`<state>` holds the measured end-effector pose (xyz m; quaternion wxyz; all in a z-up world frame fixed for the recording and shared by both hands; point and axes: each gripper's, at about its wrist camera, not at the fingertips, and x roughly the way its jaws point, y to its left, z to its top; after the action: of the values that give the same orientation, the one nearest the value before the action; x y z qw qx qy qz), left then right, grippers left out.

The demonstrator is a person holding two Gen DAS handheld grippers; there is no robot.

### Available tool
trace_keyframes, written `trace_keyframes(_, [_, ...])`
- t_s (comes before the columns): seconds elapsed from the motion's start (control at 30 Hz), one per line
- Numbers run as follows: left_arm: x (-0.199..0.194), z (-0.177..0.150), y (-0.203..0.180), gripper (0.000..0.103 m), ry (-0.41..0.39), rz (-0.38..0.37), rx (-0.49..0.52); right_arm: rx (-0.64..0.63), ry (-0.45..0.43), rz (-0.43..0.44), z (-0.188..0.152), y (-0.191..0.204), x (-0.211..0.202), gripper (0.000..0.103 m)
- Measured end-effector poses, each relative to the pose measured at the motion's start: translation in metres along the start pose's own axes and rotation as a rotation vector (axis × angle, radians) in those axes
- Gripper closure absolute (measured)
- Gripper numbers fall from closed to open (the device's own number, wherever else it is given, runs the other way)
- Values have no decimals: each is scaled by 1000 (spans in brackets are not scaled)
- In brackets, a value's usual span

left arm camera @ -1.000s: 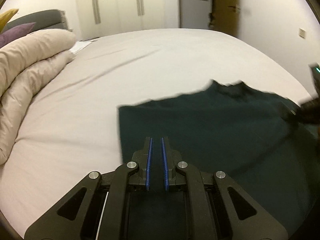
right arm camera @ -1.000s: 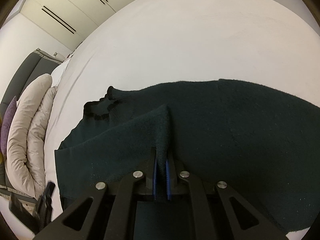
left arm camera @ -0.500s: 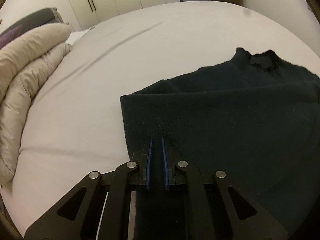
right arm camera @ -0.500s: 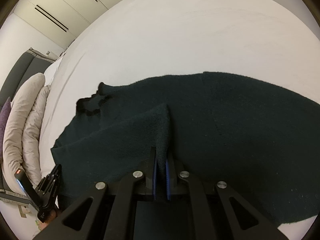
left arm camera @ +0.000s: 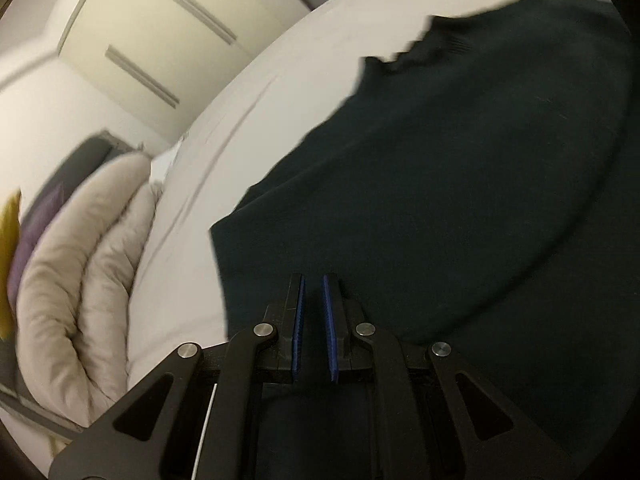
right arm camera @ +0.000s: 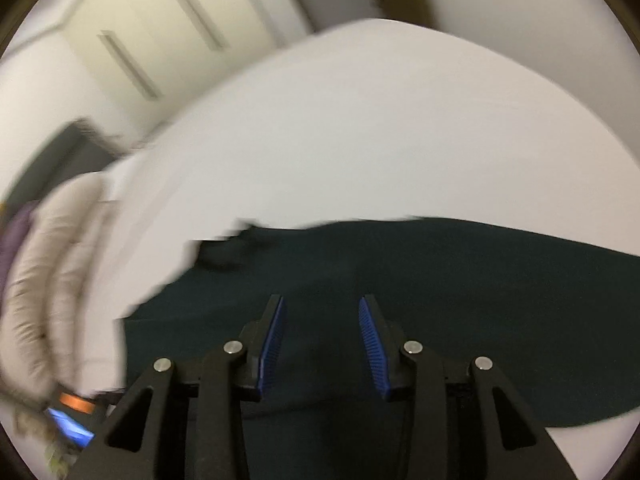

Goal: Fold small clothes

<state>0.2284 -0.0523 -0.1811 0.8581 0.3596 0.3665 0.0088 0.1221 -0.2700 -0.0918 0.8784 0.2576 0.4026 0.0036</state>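
Observation:
A dark green knitted top (left arm camera: 460, 184) lies spread on the white bed sheet (left arm camera: 256, 120); it also shows in the right wrist view (right arm camera: 460, 280), its neck opening towards the left. My left gripper (left arm camera: 313, 284) is over the garment's near left edge, its blue pads almost together with a narrow gap and no cloth seen between them. My right gripper (right arm camera: 321, 308) is open above the garment and holds nothing. Both views are blurred by motion.
A rolled beige duvet (left arm camera: 76, 272) lies along the bed's left side, seen also in the right wrist view (right arm camera: 44, 280). Purple and yellow cushions (left arm camera: 24, 240) sit behind it. White wardrobe doors (left arm camera: 168, 40) stand beyond the bed. The other gripper's lit body (right arm camera: 74, 420) shows low left.
My right gripper has opened and let go of the fold of cloth it pinched, and tilted up. My left gripper has swung so the garment fills more of its view.

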Motion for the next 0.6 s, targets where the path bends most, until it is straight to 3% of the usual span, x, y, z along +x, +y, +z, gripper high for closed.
trace_keyframes(0.07, [9,2,2,94,21,-4,-20,-22,44,46,-3,7,16,60])
trace_keyframes(0.13, [14,3,10,94,28,-41,-70,-10,146,12,-11,-3,48,55])
trace_keyframes(0.17, [17,1,15,94,23,-62,-91,11,161,5,-16,-13,57,61])
trace_keyframes(0.23, [18,-5,21,94,10,-94,-121,23,99,70,-21,-29,50,70])
trace_keyframes(0.33, [20,-13,35,94,17,-143,-180,109,80,104,-27,-53,29,75])
trace_keyframes(0.4, [22,-19,45,94,31,-172,-224,149,30,37,-34,-69,-6,72])
trace_keyframes(0.43, [21,-21,48,94,39,-180,-238,170,-4,-1,-41,-79,-28,55])
trace_keyframes(0.47, [18,-23,52,94,43,-191,-249,212,-75,2,-50,-97,-61,46])
trace_keyframes(0.53, [12,-26,64,94,49,-228,-291,294,-151,0,-64,-132,-107,43])
trace_keyframes(0.6, [-7,-30,73,94,21,-311,-372,458,-237,-42,-92,-190,-161,43])
